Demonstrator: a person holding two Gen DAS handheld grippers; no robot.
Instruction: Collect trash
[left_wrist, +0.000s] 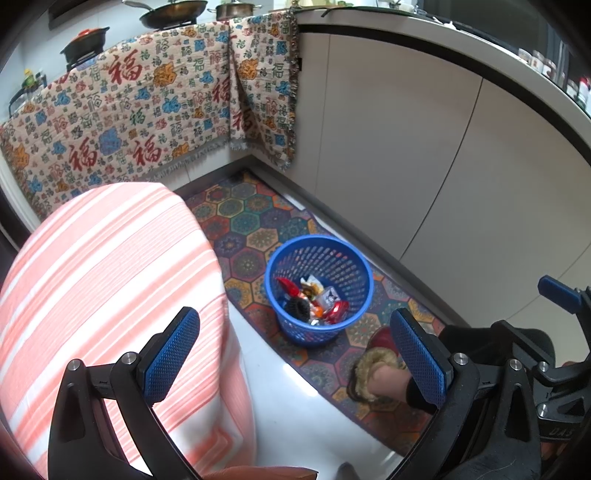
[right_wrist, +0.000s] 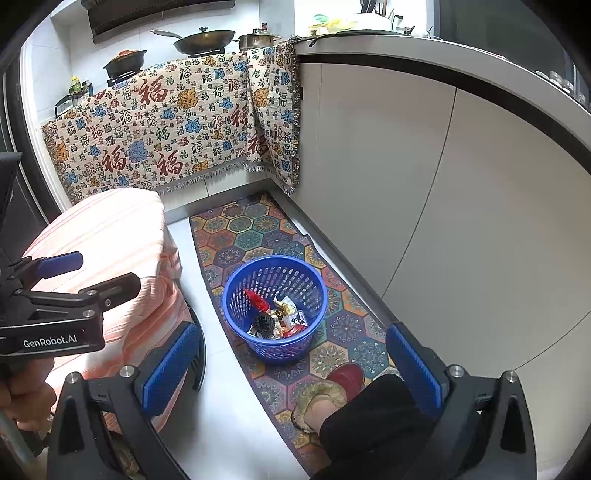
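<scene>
1. Left wrist view. My left gripper (left_wrist: 295, 354): blue pads spread wide, nothing between them. Blue basket (left_wrist: 318, 290): upright on the patterned floor mat (left_wrist: 243, 225), well below and ahead of me. Trash (left_wrist: 314, 301): wrappers and a dark object, heaped in the basket bottom. Striped cloth-covered surface (left_wrist: 103, 280): close on my left, bare of litter where visible. My slippered foot (left_wrist: 376, 365): on the mat just beside the basket.

2. Right wrist view. My right gripper (right_wrist: 293, 365): equally wide apart, holding nothing. Basket (right_wrist: 275, 306): centred ahead, rim unobstructed. Trash (right_wrist: 277, 317): same heap inside. My other gripper (right_wrist: 70, 273) shows at the left edge, over the striped surface (right_wrist: 110, 236).

3. Judgement. No loose litter visible on floor or mat; collection looks largely complete. For any remaining piece: scan first, pinch flat wrappers at an edge, carry over the rim centre, release low so light pieces do not drift past the perforated wall.
</scene>
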